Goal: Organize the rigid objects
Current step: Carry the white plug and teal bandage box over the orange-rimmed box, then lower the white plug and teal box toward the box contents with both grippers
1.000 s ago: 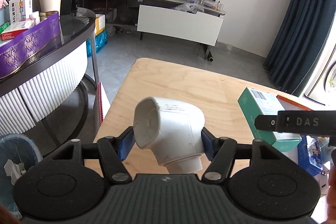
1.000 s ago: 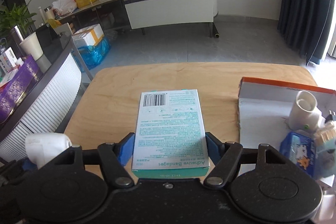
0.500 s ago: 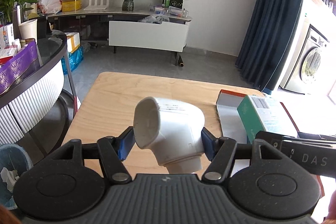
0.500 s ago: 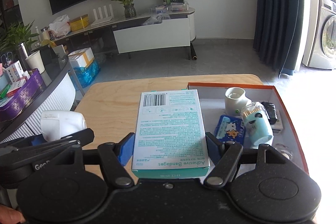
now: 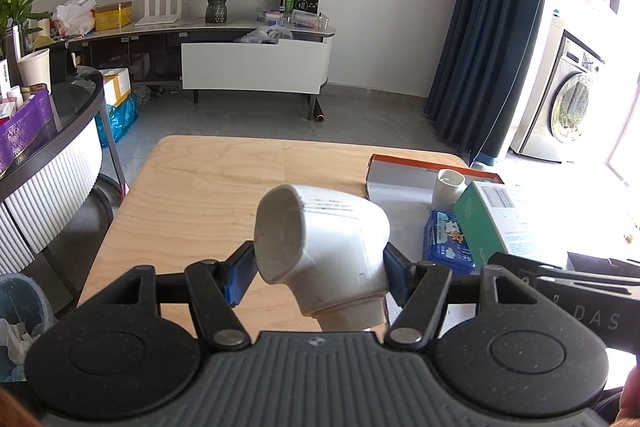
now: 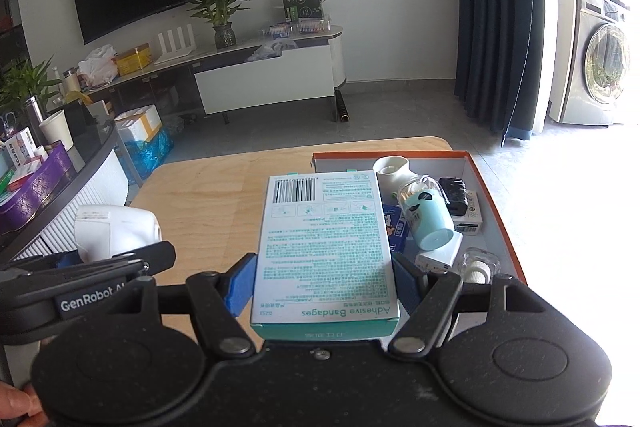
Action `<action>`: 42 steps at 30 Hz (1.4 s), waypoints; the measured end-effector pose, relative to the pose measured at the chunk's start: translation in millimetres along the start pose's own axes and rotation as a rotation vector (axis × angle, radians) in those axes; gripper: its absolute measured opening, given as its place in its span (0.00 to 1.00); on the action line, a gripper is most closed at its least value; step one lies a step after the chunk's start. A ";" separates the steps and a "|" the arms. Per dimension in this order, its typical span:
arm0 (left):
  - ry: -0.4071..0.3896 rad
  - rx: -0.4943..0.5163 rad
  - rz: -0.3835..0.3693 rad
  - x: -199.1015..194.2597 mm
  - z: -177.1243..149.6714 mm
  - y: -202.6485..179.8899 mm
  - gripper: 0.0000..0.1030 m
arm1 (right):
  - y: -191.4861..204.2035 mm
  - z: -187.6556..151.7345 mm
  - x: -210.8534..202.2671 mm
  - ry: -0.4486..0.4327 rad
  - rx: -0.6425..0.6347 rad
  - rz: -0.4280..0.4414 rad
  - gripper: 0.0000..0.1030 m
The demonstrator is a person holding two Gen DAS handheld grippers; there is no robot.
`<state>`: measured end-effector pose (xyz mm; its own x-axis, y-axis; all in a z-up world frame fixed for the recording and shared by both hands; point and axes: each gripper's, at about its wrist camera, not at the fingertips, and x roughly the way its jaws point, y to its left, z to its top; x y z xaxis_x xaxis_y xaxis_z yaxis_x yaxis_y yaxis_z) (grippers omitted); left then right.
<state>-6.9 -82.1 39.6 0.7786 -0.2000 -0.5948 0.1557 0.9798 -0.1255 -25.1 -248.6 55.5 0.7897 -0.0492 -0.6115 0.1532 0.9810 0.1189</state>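
My left gripper (image 5: 318, 277) is shut on a white pipe elbow (image 5: 324, 247) and holds it above the wooden table (image 5: 224, 199). My right gripper (image 6: 324, 279) is shut on a teal and white adhesive bandage box (image 6: 326, 243), held above the left part of an orange-rimmed tray (image 6: 498, 203). The bandage box (image 5: 490, 223) and the right gripper (image 5: 560, 291) show at the right of the left wrist view. The elbow (image 6: 116, 231) shows at the left of the right wrist view. The tray (image 5: 400, 183) holds several small items.
In the tray lie a white pipe fitting (image 6: 394, 169), a light blue bottle (image 6: 430, 219), a black charger (image 6: 454, 193), a blue packet (image 5: 450, 241) and a clear capsule (image 6: 478, 263). A curved counter (image 5: 48, 163) stands left of the table, with a bin (image 5: 18, 323) below.
Both grippers have swung to the right and now face the tray. The bandage box has moved over the tray's left side. Both holds are unchanged.
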 end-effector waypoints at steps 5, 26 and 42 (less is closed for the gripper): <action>0.010 0.015 -0.032 -0.7 -5.7 -12.9 0.64 | -10.3 -4.8 -9.1 -0.016 0.001 -0.028 0.82; 0.039 0.097 -0.151 7.0 -12.0 -66.1 0.64 | -75.6 -14.8 -29.7 -0.040 0.100 -0.135 0.82; 0.066 0.162 -0.193 23.4 -12.4 -97.0 0.64 | -107.0 -14.1 -27.0 -0.046 0.149 -0.174 0.82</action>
<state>-11.3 -181.9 28.0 0.6844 -0.3776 -0.6238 0.3966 0.9106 -0.1160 -71.2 -349.6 48.2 0.7695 -0.2273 -0.5969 0.3728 0.9187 0.1306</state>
